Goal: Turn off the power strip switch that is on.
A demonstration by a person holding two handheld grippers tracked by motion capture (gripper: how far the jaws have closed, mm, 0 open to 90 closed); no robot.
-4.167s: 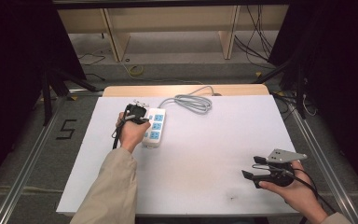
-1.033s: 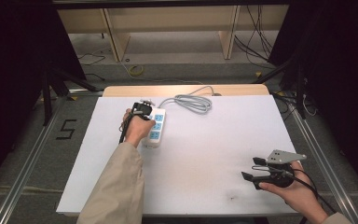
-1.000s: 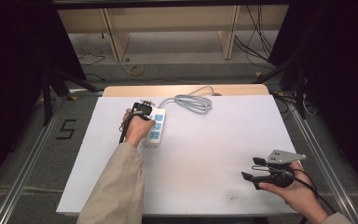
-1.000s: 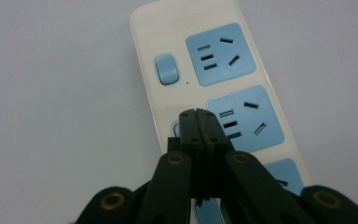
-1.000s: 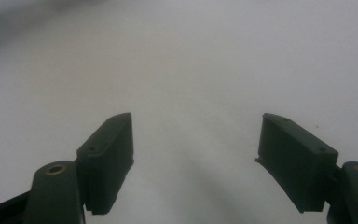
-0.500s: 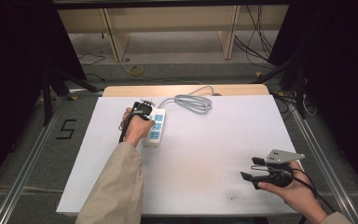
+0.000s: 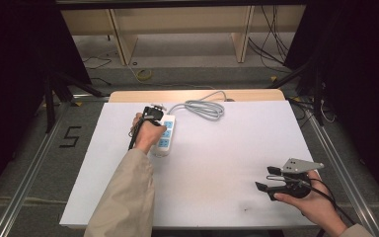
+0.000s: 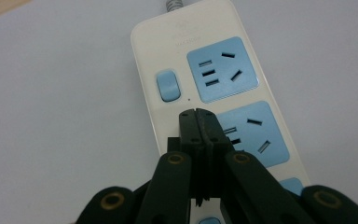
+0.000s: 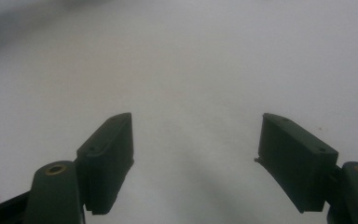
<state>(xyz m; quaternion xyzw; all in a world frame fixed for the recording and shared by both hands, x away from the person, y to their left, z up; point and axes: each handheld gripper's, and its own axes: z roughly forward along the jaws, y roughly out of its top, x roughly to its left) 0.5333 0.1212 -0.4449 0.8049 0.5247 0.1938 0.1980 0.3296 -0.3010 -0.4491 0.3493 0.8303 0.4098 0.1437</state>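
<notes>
The power strip is laid lengthwise toward the desk's far edge, cord end farthest; the left gripper, pressed together, is poised over it.

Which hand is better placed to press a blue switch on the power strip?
Probably left: the left gripper, shut, hangs over the power strip beside a blue switch. The right gripper is far away.

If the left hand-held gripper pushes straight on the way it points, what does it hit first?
Probably the power strip: the shut left hand-held gripper aims at its casing just below the blue switch; the gap is unclear.
</notes>
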